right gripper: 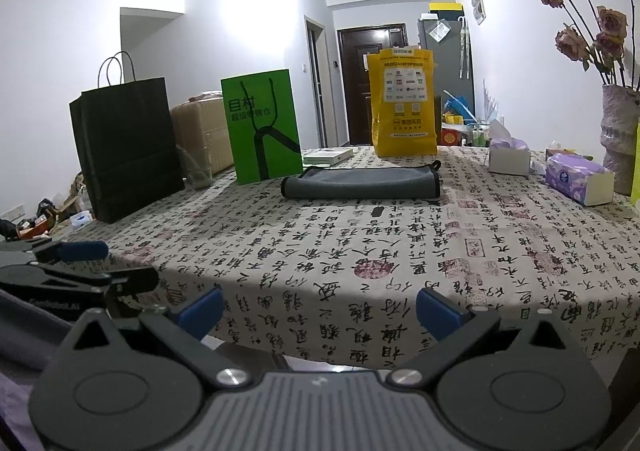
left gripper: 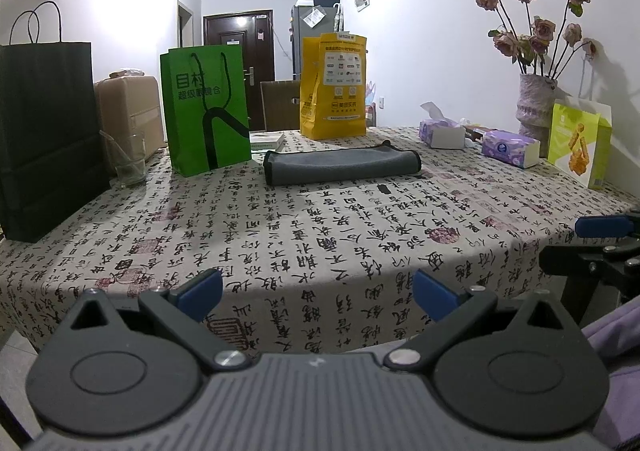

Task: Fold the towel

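Observation:
A grey towel (left gripper: 341, 167) lies folded in a flat oblong on the far half of the table; it also shows in the right wrist view (right gripper: 362, 182). My left gripper (left gripper: 318, 293) is open and empty, held at the table's near edge, well short of the towel. My right gripper (right gripper: 320, 311) is open and empty, also at the near edge. The right gripper shows at the right edge of the left wrist view (left gripper: 604, 235). The left gripper shows at the left of the right wrist view (right gripper: 80, 263).
The table wears a calligraphy-print cloth (left gripper: 320, 235). A black bag (left gripper: 44, 139), a green bag (left gripper: 206, 107) and a yellow bag (left gripper: 334, 85) stand at the left and back. A glass (left gripper: 130, 161), tissue packs (left gripper: 510, 147), a flower vase (left gripper: 536, 107) and a snack bag (left gripper: 580, 143) ring the towel.

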### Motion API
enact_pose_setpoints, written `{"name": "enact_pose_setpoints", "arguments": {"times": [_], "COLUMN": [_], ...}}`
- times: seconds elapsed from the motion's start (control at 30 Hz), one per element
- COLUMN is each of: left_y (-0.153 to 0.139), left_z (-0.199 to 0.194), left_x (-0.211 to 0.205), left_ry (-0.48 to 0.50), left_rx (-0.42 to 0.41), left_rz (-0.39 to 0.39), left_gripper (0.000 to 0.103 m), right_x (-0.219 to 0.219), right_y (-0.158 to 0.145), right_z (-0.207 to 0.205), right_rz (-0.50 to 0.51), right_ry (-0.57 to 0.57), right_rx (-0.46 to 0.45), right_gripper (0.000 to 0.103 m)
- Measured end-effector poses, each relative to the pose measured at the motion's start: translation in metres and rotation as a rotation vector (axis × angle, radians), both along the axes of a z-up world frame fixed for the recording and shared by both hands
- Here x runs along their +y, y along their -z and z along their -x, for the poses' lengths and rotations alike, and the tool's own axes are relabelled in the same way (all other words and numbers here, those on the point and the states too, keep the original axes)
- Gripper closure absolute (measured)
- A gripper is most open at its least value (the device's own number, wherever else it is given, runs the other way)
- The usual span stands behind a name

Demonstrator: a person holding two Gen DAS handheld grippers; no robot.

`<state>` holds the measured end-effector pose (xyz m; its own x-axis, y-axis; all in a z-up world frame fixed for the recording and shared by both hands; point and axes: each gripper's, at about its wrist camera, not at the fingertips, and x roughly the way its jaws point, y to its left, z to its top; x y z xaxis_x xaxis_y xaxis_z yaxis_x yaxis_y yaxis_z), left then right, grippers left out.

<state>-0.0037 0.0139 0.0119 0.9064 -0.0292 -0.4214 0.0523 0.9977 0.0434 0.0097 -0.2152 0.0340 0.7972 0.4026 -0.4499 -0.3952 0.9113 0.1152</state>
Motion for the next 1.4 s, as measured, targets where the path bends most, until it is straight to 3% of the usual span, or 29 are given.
{"name": "enact_pose_setpoints", "arguments": {"times": [1.4], "left_y": [0.0023], "left_z": [-0.0013], "left_x": [-0.0012], "left_ry": [0.003], "left_rx": [0.003], "left_rz": [0.002], "left_gripper": [0.0], "right_x": [-0.0011], "right_y": [-0.0007], "right_z": [-0.001], "right_rz": [-0.002], "right_ry": [0.006], "right_rx": [-0.002], "right_gripper": [0.0]}}
